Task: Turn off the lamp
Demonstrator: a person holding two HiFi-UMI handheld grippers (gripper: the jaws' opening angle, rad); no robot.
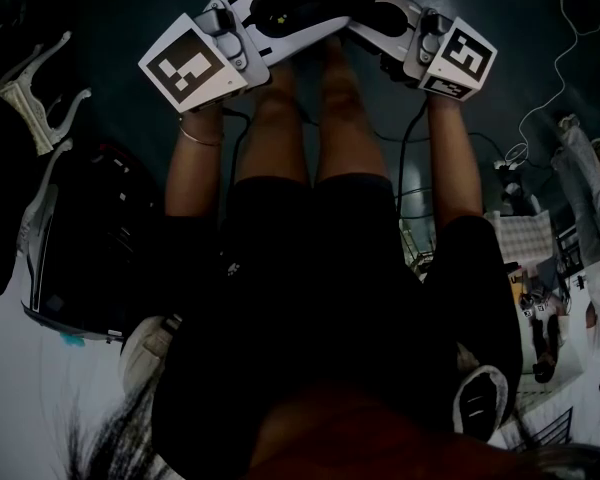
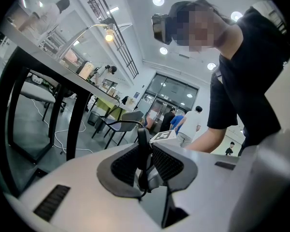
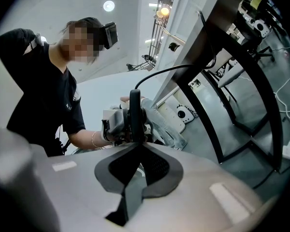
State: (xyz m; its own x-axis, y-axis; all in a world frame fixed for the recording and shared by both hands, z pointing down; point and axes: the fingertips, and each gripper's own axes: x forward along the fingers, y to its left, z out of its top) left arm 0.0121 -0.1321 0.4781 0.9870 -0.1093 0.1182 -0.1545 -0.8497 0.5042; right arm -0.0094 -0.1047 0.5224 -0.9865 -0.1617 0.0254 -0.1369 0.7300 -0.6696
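On your left, the lamp (image 2: 108, 35) burns up on the table (image 2: 63, 70), well apart from both hands. Your left tongs (image 2: 144, 151) are clenched on the black cord (image 3: 134, 110), and your right tongs (image 3: 135, 140) clamp it just beside them. Brace with the right and squeeze squarely with the left. It's hard to tell whether a switch sits under those pads. Where the cord leads is cut off.
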